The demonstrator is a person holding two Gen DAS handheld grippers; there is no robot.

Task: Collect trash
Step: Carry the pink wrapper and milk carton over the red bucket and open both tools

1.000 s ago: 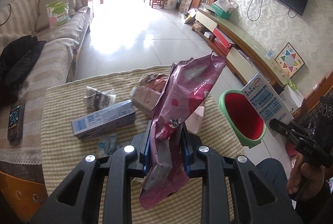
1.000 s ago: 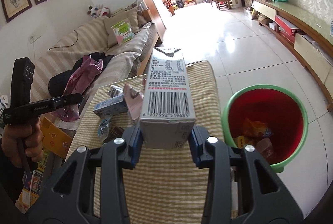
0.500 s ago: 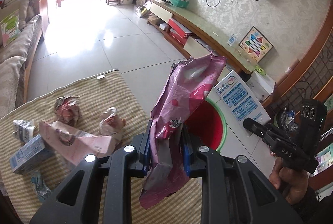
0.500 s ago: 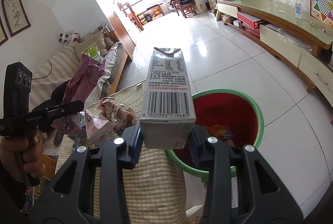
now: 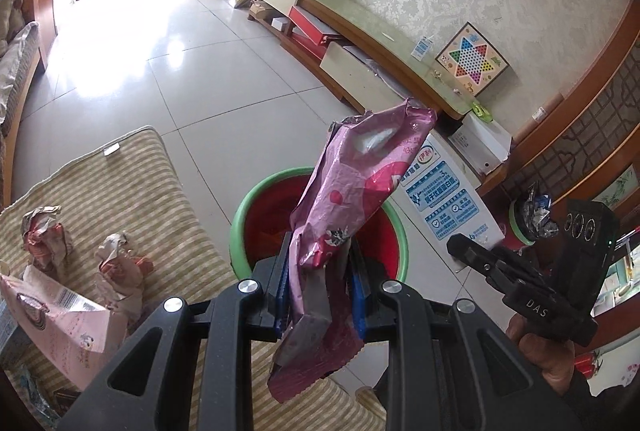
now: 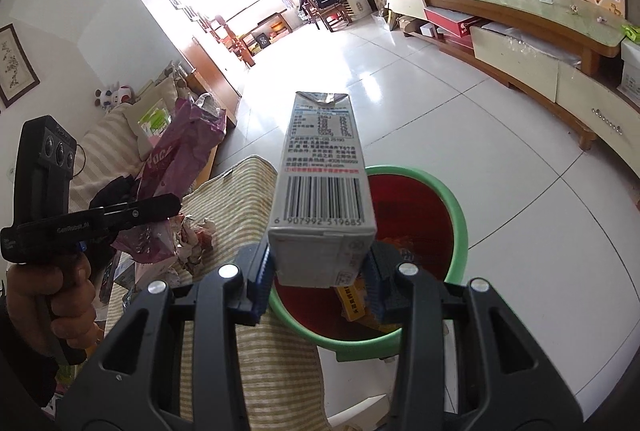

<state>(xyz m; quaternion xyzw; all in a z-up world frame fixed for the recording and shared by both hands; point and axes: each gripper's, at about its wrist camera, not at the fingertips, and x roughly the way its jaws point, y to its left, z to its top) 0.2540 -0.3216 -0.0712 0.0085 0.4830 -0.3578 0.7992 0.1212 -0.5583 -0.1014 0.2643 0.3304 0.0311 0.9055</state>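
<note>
Red plastic bin with a green rim [image 6: 460, 231] sits directly beneath my right gripper [image 6: 320, 271], whose jaws pinch the grey cardboard milk carton [image 6: 324, 191] upright. My left gripper [image 5: 318, 295], jaws clamping the crinkled pink foil wrapper [image 5: 352, 191], hangs nearer the tabletop [image 5: 120, 171] edge.

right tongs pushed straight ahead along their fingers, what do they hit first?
Likely the green-rimmed red plastic bin: the right tongs, shut on the grey barcoded carton, point over its near rim. The carton leads and probably meets the inner wall first; depth is unclear.
</note>
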